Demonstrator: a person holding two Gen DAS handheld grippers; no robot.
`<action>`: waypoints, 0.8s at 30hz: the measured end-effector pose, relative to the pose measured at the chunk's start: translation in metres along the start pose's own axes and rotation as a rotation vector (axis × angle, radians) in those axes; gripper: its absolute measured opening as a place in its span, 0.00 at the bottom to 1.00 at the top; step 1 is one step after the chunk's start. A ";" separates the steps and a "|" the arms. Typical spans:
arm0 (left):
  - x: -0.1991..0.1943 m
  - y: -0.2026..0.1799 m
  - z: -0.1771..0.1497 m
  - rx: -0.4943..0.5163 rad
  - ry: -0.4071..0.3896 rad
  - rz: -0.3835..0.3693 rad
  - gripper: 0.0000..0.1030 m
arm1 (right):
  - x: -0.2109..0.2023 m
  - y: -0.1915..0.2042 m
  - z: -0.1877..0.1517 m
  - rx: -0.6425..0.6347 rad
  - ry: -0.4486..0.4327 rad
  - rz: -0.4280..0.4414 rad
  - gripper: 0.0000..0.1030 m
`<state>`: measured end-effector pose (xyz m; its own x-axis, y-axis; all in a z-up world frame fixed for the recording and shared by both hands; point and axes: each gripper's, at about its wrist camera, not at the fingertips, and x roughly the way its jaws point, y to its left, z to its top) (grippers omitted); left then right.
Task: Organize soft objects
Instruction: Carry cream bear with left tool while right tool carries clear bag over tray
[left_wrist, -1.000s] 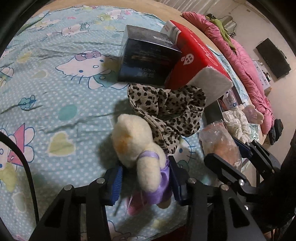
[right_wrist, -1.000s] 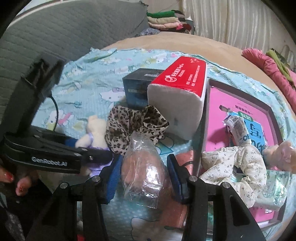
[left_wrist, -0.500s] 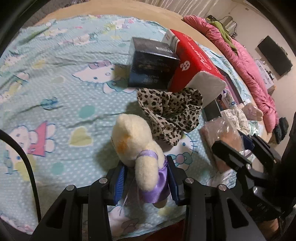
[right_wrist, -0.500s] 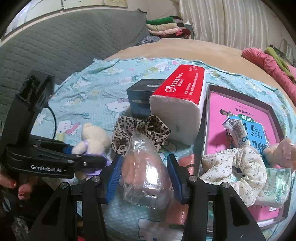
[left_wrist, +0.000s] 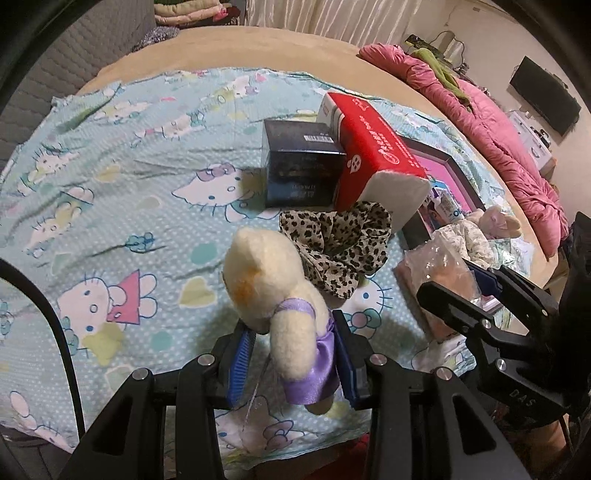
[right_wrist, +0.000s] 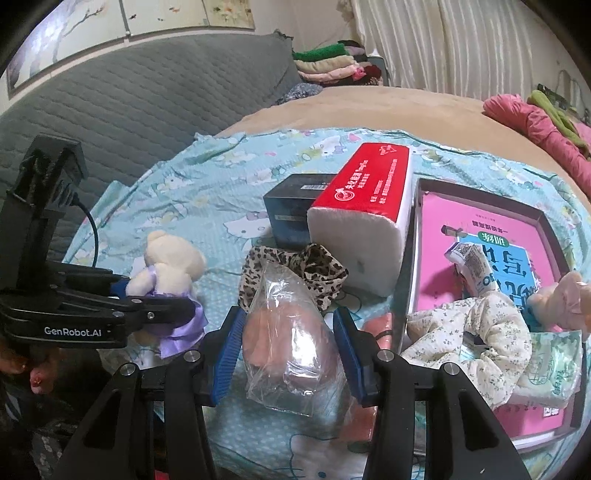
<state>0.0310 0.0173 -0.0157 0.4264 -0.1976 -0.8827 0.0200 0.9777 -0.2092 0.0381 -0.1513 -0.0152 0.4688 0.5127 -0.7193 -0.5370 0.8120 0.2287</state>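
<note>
A: What has the left tool (left_wrist: 291, 365) got?

B: It is clamped on a cream plush bear (left_wrist: 273, 291) in a purple dress, blue pads on its body, and the bear is clear of the blue cartoon sheet (left_wrist: 122, 184) on the bed.

A: And the right tool (right_wrist: 291, 354)?

B: Closed on a clear bag (right_wrist: 291, 343) with something pinkish inside. Just ahead of it lies a leopard-print scrunchie (right_wrist: 317, 273), then a red tissue pack (right_wrist: 365, 214); a floral scrunchie (right_wrist: 487, 332) sits to its right.
</note>
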 end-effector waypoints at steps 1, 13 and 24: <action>-0.002 0.000 0.000 0.001 -0.003 0.003 0.40 | -0.001 0.000 0.000 0.001 -0.002 0.002 0.50; -0.018 -0.012 0.001 0.041 -0.033 0.046 0.40 | -0.014 -0.002 0.003 0.027 -0.047 0.033 0.50; -0.034 -0.025 0.004 0.074 -0.073 0.069 0.40 | -0.032 -0.007 0.006 0.060 -0.108 0.049 0.50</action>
<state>0.0197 -0.0006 0.0210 0.4940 -0.1265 -0.8602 0.0536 0.9919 -0.1151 0.0310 -0.1713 0.0099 0.5179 0.5762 -0.6323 -0.5196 0.7990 0.3026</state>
